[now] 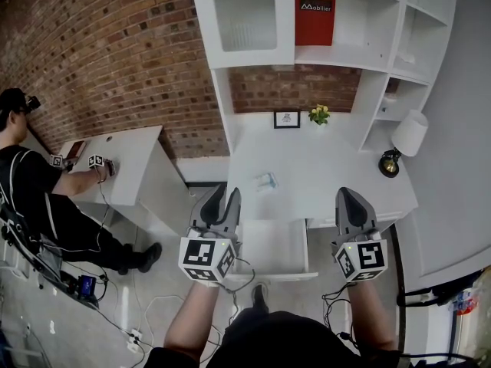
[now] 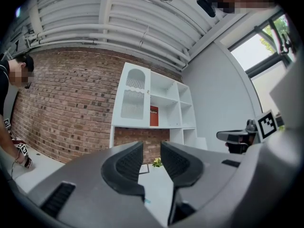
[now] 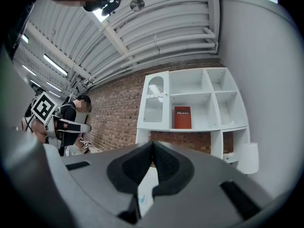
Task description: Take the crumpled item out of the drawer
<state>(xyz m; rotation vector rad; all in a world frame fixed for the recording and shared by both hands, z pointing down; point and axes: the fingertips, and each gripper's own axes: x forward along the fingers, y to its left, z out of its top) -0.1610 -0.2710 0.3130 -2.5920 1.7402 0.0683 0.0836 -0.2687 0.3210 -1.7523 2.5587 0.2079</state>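
Note:
A small pale crumpled item [image 1: 266,181] lies on the white desk top [image 1: 322,167], just beyond the open drawer [image 1: 270,245], whose white inside looks bare. My left gripper [image 1: 222,196] hovers over the drawer's left front corner, its jaws open with nothing between them. In the left gripper view the left gripper [image 2: 151,148] points at the shelf unit, a clear gap between its pads. My right gripper [image 1: 351,194] hangs over the desk's front edge to the right of the drawer. The right gripper [image 3: 153,146] is shut with its pads together, holding nothing.
A white shelf unit [image 1: 337,60] with a red box [image 1: 314,15] rises behind the desk. A picture frame [image 1: 286,119], a small plant [image 1: 319,113] and a lamp [image 1: 403,140] stand at the back. At the left a person [image 1: 38,198] works at another desk [image 1: 126,167]. Cables [image 1: 146,313] lie on the floor.

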